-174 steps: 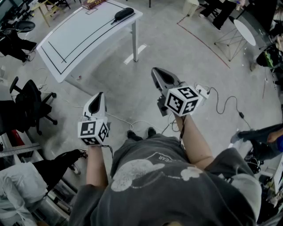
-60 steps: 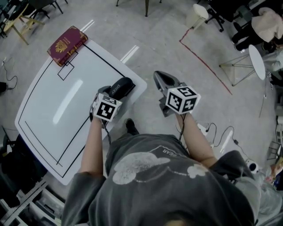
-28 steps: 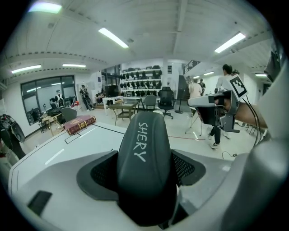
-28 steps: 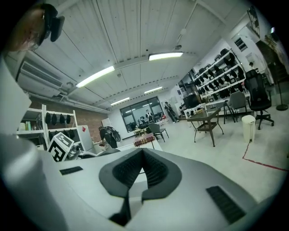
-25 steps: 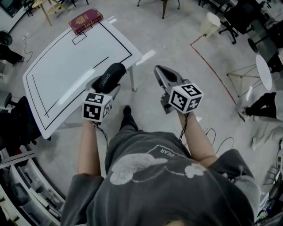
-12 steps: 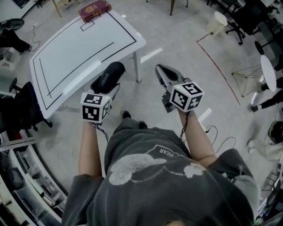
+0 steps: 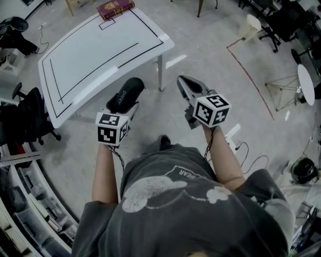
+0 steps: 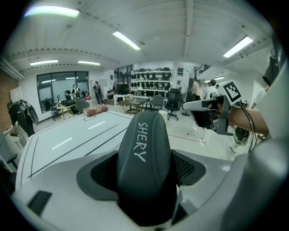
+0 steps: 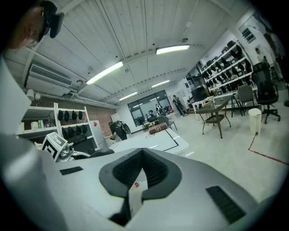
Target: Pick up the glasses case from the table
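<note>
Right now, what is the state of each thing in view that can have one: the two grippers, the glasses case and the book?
Glasses case: closed, held in the air, off the white table.
Left gripper: shut on the glasses case.
Right gripper: shut, nothing between its jaws.
Red book: closed, lying flat at the table's far corner.

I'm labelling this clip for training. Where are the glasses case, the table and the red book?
glasses case (image 7: 125, 94): head view, middle of its black lid.
table (image 7: 95, 50): head view, bare white top.
red book (image 7: 116, 8): head view, middle of its cover.
</note>
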Available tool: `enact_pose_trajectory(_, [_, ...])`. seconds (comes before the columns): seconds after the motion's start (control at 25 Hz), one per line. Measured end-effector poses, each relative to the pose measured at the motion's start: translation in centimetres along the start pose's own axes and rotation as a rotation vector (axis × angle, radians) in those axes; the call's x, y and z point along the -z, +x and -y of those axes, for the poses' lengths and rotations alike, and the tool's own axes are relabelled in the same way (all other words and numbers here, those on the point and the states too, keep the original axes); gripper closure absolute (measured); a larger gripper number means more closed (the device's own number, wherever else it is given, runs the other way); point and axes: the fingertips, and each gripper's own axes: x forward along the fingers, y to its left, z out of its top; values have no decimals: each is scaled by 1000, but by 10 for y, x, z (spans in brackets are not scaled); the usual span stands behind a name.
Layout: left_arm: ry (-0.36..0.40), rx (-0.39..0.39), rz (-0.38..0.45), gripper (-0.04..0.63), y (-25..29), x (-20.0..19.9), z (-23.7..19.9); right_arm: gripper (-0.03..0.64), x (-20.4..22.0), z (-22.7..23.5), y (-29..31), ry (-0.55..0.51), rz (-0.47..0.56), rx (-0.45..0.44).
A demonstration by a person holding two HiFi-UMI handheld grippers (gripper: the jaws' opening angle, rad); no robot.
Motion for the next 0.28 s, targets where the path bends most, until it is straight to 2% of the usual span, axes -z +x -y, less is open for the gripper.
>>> enact_pose_trajectory(0.28, [-10, 7, -2, 250, -36, 24, -22, 618, 6, -32, 3, 12, 17, 35])
